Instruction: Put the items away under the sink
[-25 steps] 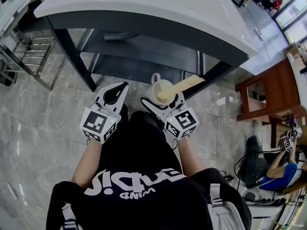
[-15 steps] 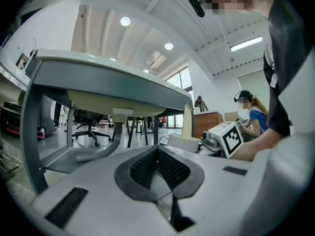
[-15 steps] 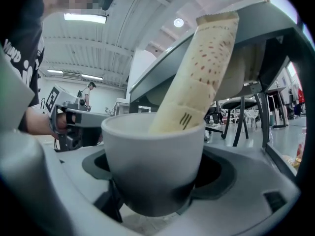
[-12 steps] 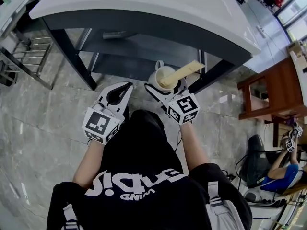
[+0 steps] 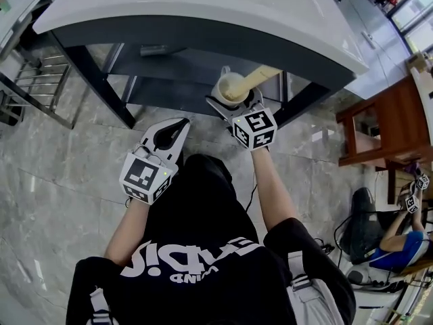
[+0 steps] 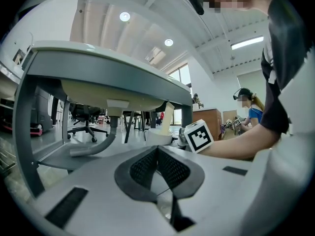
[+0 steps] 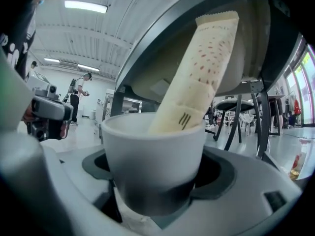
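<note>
My right gripper (image 5: 233, 99) (image 7: 155, 191) is shut on a white mug (image 5: 229, 87) (image 7: 152, 156) at the front edge of the dark shelf (image 5: 183, 66) under the white sink counter (image 5: 203, 12). A long beige packet (image 5: 262, 74) (image 7: 202, 68) stands slanted in the mug, its top close beneath the basin. My left gripper (image 5: 177, 124) (image 6: 157, 150) hangs lower and to the left, over the floor, shut with nothing in it. From the left gripper view the mug (image 6: 158, 137) sits beside the right gripper's marker cube.
A grey drain pipe (image 6: 96, 145) curves down onto the shelf at its left. Dark frame legs (image 5: 95, 80) stand on both sides. A metal rack (image 5: 34, 80) is at far left and a wooden cabinet (image 5: 379, 127) at right. A seated person (image 5: 396, 239) is at lower right.
My right gripper has carried the mug and packet forward, from over the floor to the shelf under the sink. The left gripper has barely moved.
</note>
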Available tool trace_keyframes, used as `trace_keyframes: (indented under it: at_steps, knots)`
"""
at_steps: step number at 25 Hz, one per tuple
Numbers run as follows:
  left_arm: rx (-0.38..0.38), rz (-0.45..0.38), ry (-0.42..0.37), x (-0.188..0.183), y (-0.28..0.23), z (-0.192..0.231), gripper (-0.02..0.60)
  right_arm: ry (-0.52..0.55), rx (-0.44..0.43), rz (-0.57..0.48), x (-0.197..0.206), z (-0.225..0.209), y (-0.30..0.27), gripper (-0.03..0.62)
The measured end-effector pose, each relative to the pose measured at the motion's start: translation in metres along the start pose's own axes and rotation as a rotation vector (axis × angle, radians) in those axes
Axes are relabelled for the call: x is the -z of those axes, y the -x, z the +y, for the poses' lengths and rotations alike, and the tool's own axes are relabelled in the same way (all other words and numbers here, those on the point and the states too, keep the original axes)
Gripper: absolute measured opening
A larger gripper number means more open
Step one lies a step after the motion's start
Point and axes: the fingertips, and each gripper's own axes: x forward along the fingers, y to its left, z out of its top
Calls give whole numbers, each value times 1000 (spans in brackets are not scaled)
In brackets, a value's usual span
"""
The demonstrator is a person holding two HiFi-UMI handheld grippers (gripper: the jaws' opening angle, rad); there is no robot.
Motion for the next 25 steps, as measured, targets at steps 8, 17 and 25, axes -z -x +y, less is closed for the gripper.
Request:
trace_keyframes:
  at_steps: [8,17,25]
  knots:
    - [14,26,-18,5,-9,-8,18,-23,41,28,7,-34,-26,470]
    - [21,34,-12,8,-14,-11,18,-26,89,68,18,-59,-48,469]
    - [20,40,-8,9,-14,-10,18,-17,121,83,26,-66,-58,470]
